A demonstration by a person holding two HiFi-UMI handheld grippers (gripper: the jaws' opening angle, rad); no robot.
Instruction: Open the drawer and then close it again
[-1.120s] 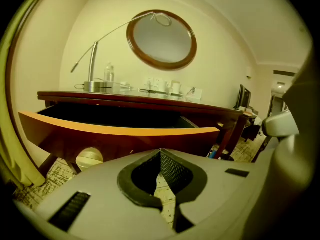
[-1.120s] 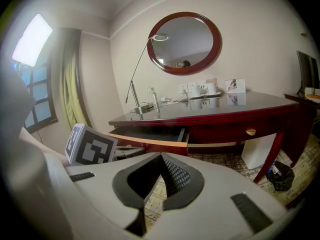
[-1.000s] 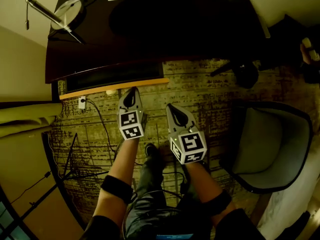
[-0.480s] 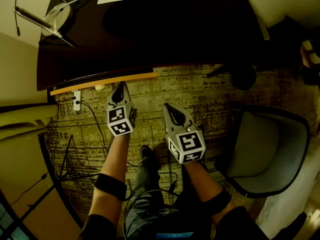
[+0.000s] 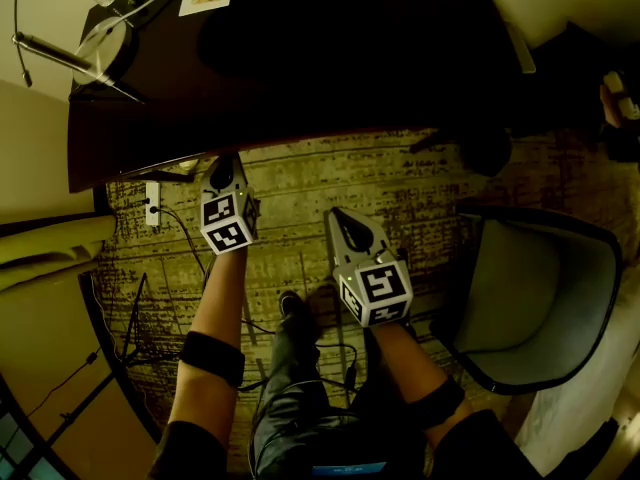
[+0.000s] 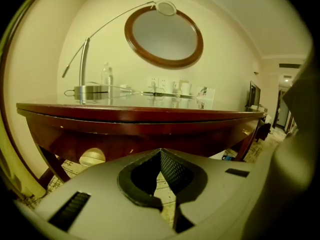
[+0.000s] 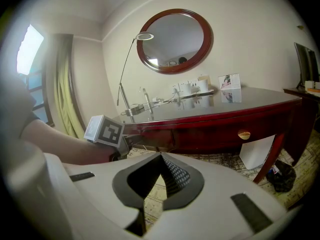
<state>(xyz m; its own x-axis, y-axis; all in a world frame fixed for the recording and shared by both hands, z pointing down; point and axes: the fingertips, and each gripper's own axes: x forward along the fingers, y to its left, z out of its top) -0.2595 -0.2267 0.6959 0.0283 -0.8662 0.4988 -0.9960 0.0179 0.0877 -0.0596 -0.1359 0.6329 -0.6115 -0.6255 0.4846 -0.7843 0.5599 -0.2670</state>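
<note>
The drawer (image 6: 117, 143) looks pushed into the desk (image 5: 300, 88), facing the left gripper (image 5: 222, 171). Its jaws and the right gripper's (image 5: 345, 218) are closed, empty. Rigid wood (probably slides easily); best gripped by its knob (image 6: 92, 157).

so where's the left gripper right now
Head view, left side: the left gripper sits at the front edge of the desk, the pale round knob just ahead in its own view.

Drawer front (image 7: 152, 140) hidden under the surface (image 5: 300, 88) overhang in your head view, knob (image 6: 91, 156) half behind your left tool (image 6: 161, 153), lamp (image 5: 100, 43) cut by top edge, small items (image 6: 182, 88) at rear unidentifiable.
</note>
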